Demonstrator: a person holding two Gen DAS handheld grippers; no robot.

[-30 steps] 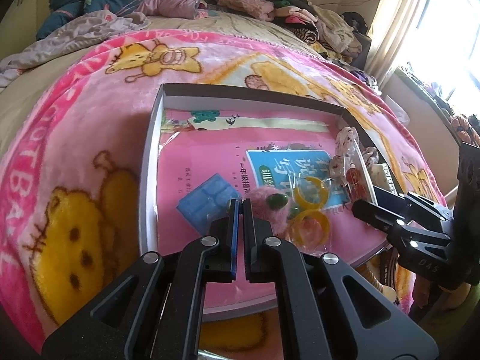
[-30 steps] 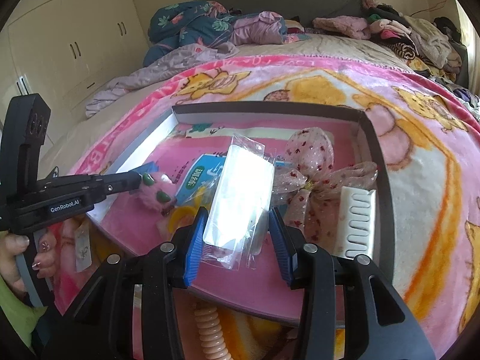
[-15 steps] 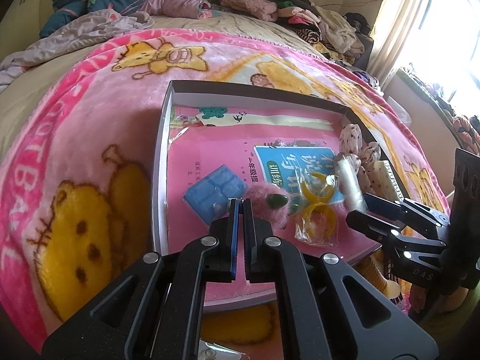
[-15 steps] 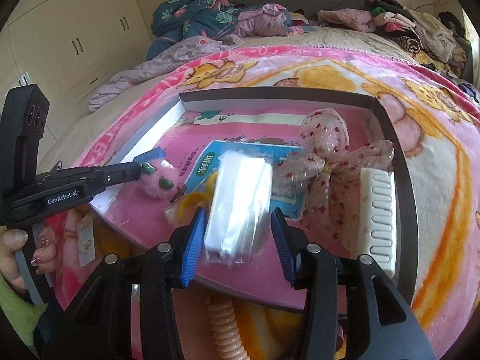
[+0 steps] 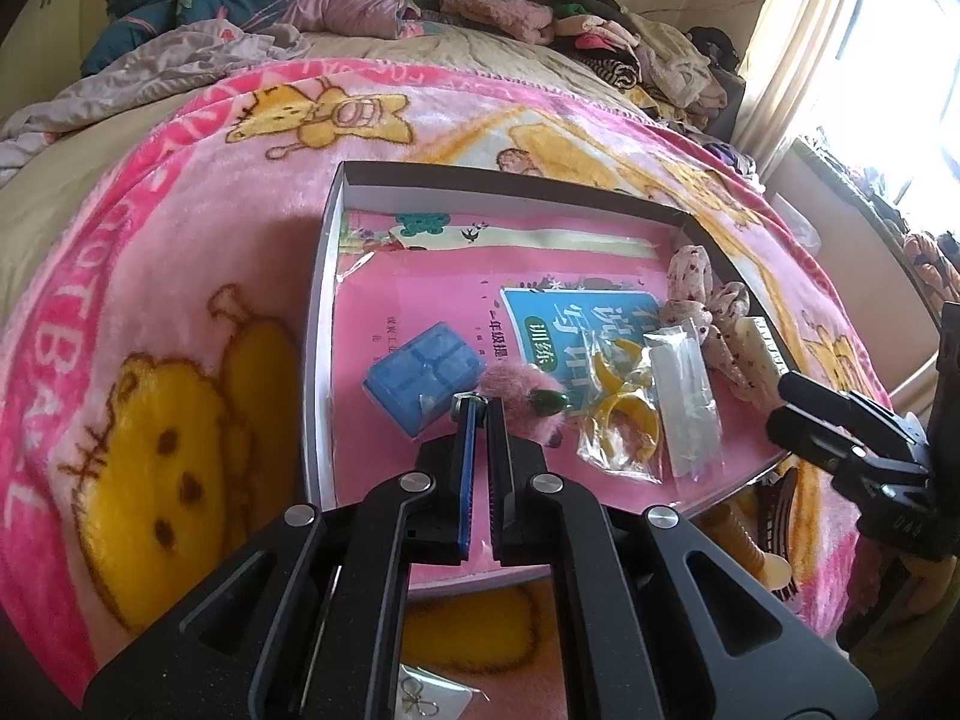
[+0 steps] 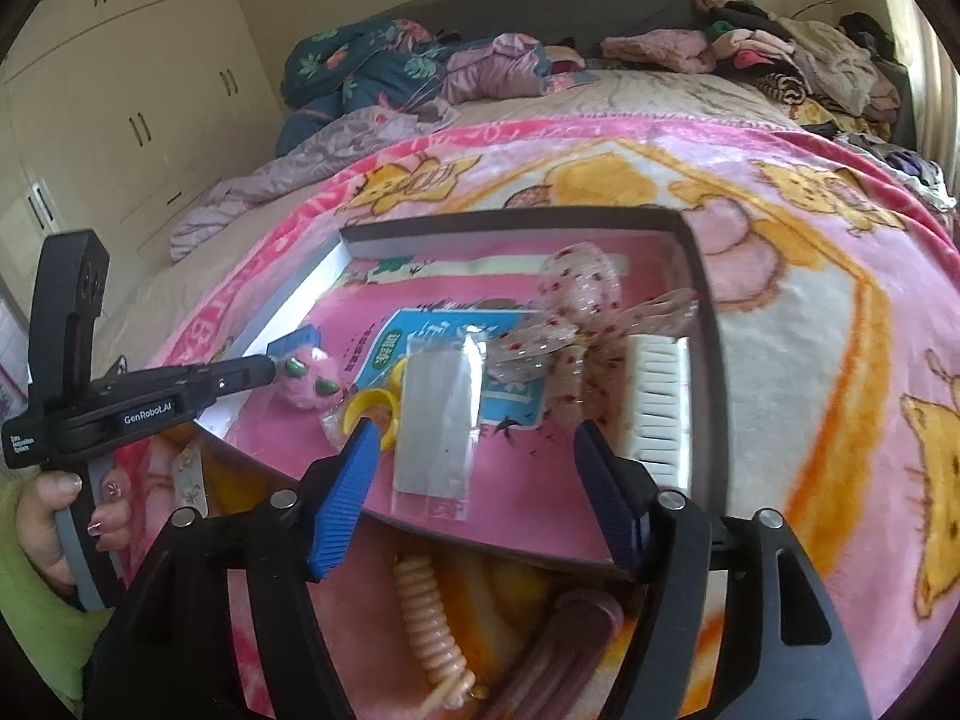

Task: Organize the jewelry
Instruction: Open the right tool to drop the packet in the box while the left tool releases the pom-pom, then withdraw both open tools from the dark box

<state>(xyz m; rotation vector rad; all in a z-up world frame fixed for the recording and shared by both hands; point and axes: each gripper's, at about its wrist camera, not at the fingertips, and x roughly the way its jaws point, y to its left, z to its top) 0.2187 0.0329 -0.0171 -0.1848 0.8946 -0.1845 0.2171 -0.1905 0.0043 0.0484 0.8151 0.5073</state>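
A shallow grey-rimmed tray lies on a pink blanket and holds a blue box, a pink fluffy clip, bagged yellow rings, a spotted bow and a white comb clip. A clear flat bag lies in the tray. My right gripper straddles its near end, jaws opening, pads off it. From the left wrist view the right gripper sits at the tray's right edge. My left gripper is shut, tips against the fluffy clip.
In front of the tray, a coiled hair tie and a pink claw clip lie on the blanket. A small packet with a bow charm lies under the left gripper. A hand holds the left gripper. Clothes are piled at the bed's far end.
The right gripper's jaws have spread and let go of the clear bag, which now lies flat in the tray. The gripper has drawn back a little. The left gripper has kept still.
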